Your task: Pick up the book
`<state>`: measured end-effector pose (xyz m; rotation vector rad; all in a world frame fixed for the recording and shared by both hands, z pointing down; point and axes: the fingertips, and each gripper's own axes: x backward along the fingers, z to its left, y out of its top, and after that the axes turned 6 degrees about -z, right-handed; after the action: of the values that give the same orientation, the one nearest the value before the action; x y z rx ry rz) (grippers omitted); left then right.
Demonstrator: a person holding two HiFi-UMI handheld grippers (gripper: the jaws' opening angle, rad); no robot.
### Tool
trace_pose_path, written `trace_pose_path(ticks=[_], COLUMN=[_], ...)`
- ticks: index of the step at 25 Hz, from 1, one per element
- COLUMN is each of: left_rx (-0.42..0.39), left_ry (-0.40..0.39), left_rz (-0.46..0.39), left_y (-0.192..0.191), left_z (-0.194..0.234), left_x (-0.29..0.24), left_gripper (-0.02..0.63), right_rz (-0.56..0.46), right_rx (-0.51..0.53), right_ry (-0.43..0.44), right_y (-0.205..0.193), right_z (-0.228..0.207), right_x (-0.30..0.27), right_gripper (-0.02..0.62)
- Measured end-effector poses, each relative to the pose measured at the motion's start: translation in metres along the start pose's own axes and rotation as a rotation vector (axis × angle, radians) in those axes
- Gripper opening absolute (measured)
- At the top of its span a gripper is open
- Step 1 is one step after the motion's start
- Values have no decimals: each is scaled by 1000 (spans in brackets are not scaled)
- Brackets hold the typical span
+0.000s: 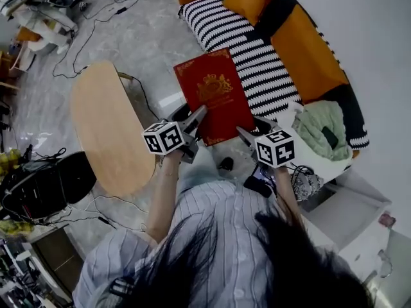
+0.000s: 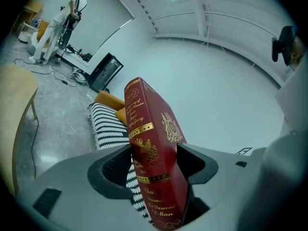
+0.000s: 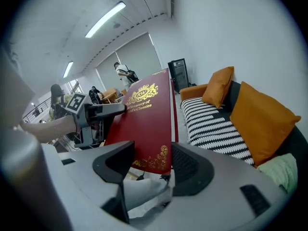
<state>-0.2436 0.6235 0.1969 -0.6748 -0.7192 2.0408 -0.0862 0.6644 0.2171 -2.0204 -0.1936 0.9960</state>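
The left gripper (image 2: 154, 165) is clamped on the book (image 2: 151, 143) near its spine, with the jaws tight against both red covers. The right gripper (image 3: 149, 165) has its jaws partly apart around the book's (image 3: 144, 124) lower corner. They seem to press on it, though the angle makes this hard to confirm.

In the head view, the left gripper (image 1: 199, 114) and right gripper (image 1: 243, 133) hold the book (image 1: 217, 92) clear of the floor (image 1: 151, 40), with its gold-crested cover facing up. Beyond it is a striped sofa (image 1: 257, 56) with orange cushions (image 1: 307, 50). A wooden table (image 1: 109, 127) stands to the left.
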Motion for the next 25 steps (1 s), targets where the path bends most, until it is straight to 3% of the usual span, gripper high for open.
trace_pose_path(ticks=[14,18,25], left_rx=[-21,6,-27], left_ry=[25,25,32], left_rz=[2,15,27], left_y=[-29,-35,-37], left_z=[-31,-38,-45], left_x=[42,40,39], left_gripper=[302,302,302], right_rz=[-21,-26,-33], right_rx=[-4,-19,-49], right_ry=[38,58,64], right_y=[-34,-34,-41], right_z=[24,23,21], right_x=[38,43,54], right_gripper=[249,250,246])
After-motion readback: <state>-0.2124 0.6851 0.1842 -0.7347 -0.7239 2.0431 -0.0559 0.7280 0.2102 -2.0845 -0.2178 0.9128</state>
